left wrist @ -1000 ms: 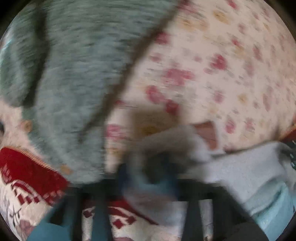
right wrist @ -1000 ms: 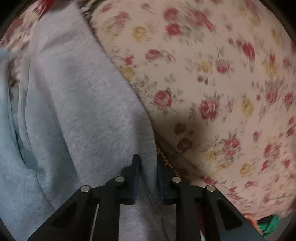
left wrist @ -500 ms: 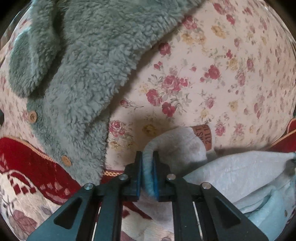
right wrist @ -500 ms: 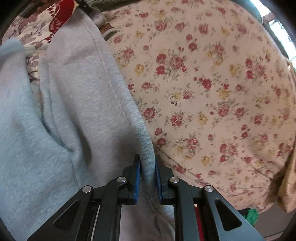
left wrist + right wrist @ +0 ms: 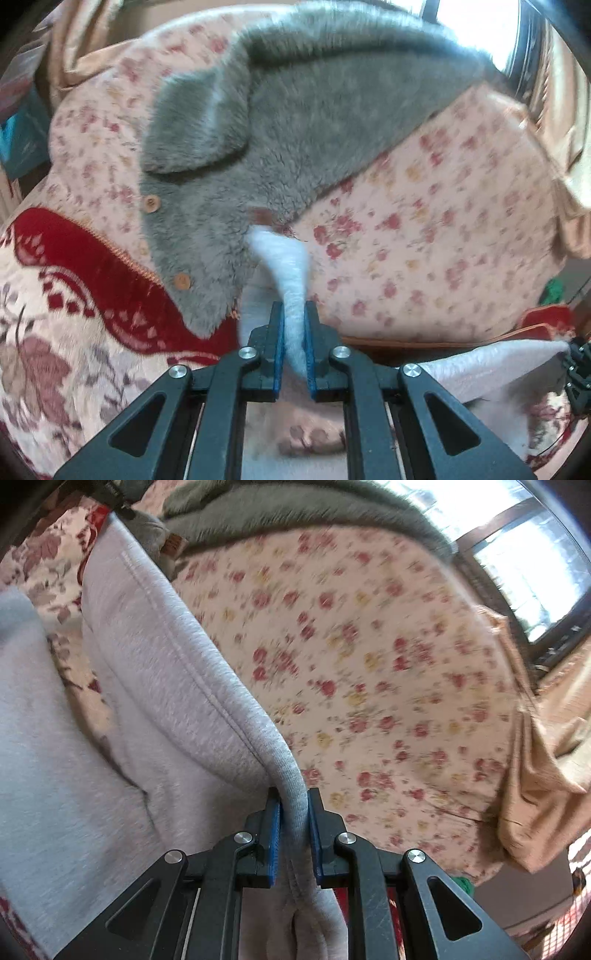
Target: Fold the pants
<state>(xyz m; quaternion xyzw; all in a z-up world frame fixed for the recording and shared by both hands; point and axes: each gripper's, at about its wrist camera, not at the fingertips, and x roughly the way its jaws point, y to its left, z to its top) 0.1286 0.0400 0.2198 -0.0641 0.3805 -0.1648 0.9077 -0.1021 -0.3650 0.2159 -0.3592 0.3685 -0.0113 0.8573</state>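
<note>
Two black grippers of matching build. Left gripper (image 5: 294,332): matte black angular linkage arms with triangular cut-outs, four round silver screw heads across the joints, blue pads (image 5: 279,347) lining the inner faces of the black fingers. Right gripper (image 5: 294,819): same black linkage, same silver screws, same blue pads (image 5: 275,834), faint scuffs on one arm.

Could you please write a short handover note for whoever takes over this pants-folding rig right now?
Left tool: shut on a bunched edge of the light grey fleece sweatpants.
Right tool: shut on the ribbed band of the same pants.
The pants hang between both tools above the rose-print bedspread. A fluffy grey-green buttoned jacket lies on the bed just behind.
Done: both grips taken, garment lifted.
Left: no finished fold shows yet. Lay the pants flat clear of the jacket, then fold.
</note>
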